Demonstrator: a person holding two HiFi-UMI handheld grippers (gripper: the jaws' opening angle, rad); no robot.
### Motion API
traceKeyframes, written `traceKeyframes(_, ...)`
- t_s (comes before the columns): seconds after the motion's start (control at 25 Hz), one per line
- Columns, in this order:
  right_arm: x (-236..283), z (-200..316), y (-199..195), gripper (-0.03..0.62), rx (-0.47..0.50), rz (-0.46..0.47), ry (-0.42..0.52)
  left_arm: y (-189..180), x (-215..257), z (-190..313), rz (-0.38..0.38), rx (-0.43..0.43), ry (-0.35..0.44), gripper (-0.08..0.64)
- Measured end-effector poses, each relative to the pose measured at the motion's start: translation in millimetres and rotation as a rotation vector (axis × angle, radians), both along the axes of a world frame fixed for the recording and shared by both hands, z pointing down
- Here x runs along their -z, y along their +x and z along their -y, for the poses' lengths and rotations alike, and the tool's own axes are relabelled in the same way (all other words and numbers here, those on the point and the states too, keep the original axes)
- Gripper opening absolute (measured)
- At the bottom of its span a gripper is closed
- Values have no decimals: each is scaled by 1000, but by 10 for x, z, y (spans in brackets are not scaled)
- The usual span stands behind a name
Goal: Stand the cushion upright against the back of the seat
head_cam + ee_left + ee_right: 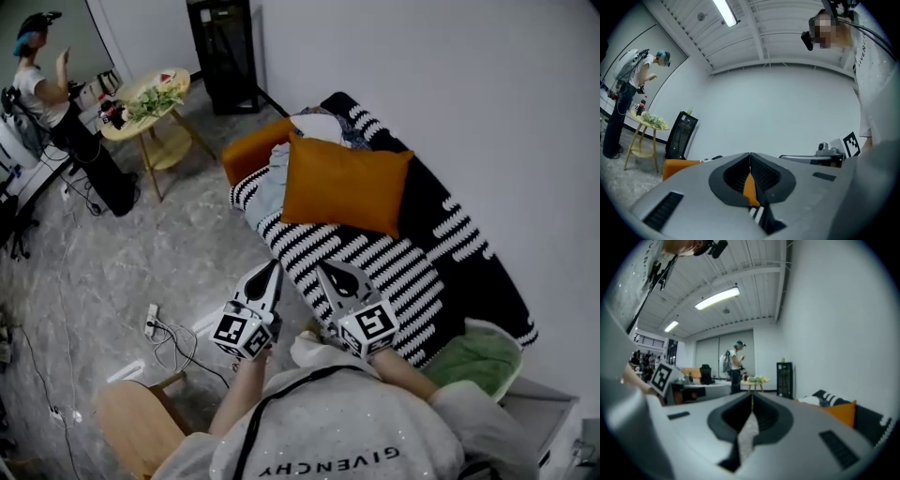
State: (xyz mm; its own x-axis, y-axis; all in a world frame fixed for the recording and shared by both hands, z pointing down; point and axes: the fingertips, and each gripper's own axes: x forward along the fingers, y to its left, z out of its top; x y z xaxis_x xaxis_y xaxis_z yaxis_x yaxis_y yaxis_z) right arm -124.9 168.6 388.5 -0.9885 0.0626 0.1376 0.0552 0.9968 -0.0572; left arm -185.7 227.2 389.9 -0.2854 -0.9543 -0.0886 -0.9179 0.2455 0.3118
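An orange cushion [345,186] stands upright on the black-and-white striped sofa [375,267], leaning on its dark backrest [441,220]. Both grippers hang side by side in front of the sofa's near edge, well short of the cushion. My left gripper [275,265] is shut with nothing held; through the gap behind its tips a sliver of the orange cushion [749,187] shows. My right gripper [325,270] is shut and empty too. In the right gripper view the cushion [841,412] sits off to the right, beside the shut right gripper [752,397]. The left gripper [750,154] tips meet.
An orange armrest [253,150] and crumpled cloth [323,127] lie at the sofa's far end. A round wooden table [150,103] with a person [56,103] beside it stands at the back left. A black shelf [225,52], floor cables [173,333], a wooden stool [131,422] and a green-lined basket [478,361] surround me.
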Motion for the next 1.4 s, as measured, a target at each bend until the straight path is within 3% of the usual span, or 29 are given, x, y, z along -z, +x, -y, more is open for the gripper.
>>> traceKeyframes(0.36, -116, 638, -612, 18, -34, -22, 15, -551, -138, 757, -40, -66, 5, 25)
traceKeyframes(0.96, -312, 1530, -813, 18, -247, -54, -29, -788, -344, 1848, -82, -284, -48, 25)
traceKeyframes(1.4, -547, 2158, -1587, 18, -348, -112, -56, -1639, -543, 2583, -76, -363, -97, 25)
